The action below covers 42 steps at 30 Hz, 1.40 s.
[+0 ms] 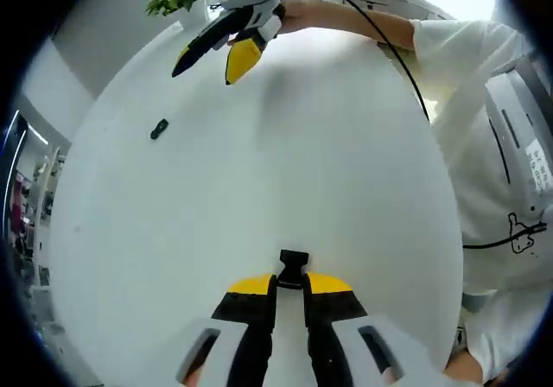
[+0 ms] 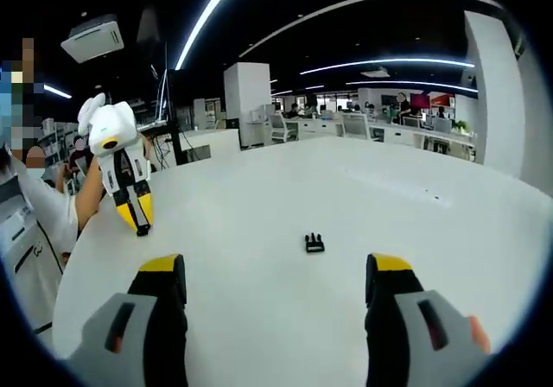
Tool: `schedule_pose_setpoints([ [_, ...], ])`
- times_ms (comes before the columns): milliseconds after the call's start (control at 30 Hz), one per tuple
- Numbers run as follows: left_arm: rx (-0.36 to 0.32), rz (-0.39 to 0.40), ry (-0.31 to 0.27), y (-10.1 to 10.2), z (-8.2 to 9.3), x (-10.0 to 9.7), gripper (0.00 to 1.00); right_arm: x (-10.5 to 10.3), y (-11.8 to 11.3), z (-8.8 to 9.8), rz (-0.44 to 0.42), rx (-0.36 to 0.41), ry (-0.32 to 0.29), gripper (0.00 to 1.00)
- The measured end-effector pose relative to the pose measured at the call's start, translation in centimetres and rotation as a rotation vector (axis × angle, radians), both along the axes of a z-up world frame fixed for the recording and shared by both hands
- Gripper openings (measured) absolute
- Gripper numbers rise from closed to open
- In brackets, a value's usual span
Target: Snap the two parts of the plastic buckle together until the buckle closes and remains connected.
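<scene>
left gripper (image 1: 291, 290) clamping one buckle half (image 1: 293, 268), other half (image 2: 314, 244) mid-table, wide margins

Both views face each other low across the white table (image 1: 259, 188), each catching the opposite claw.

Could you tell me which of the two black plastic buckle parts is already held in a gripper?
The black buckle part clamped in the left gripper; the other black buckle part lies loose on the white table.
</scene>
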<state>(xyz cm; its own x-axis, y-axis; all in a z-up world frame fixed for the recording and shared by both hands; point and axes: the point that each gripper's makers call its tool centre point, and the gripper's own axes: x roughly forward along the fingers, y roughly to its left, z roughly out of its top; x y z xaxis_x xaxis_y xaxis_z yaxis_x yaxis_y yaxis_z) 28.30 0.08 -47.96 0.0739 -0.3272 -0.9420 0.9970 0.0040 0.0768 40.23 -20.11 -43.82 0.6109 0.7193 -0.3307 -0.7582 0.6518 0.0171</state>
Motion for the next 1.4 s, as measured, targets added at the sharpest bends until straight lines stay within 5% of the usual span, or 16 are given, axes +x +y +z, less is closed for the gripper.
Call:
schedule_pose_setpoints([
  [300, -0.076, -0.016, 0.007, -0.2, 1.1, -0.4, 0.1, 1.7, 1.3, -0.7, 0.004, -0.041, 0.026, 0.83],
  [767, -0.086, -0.003, -0.044, -0.5, 0.7, 0.7, 0.1, 3.9, 0.8, -2.2, -0.039, -0.104, 0.034, 0.82],
  [1000, -0.094, 0.022, -0.062, -0.5, 0.4, 1.4, 0.1, 4.4, 1.3, -2.8, -0.026, -0.161, 0.045, 0.74],
  [1400, -0.132, 0.022, -0.054, -0.7, 0.8, 1.2, 0.1, 5.0, 1.6, -3.2, -0.029, -0.148, 0.111, 0.61],
])
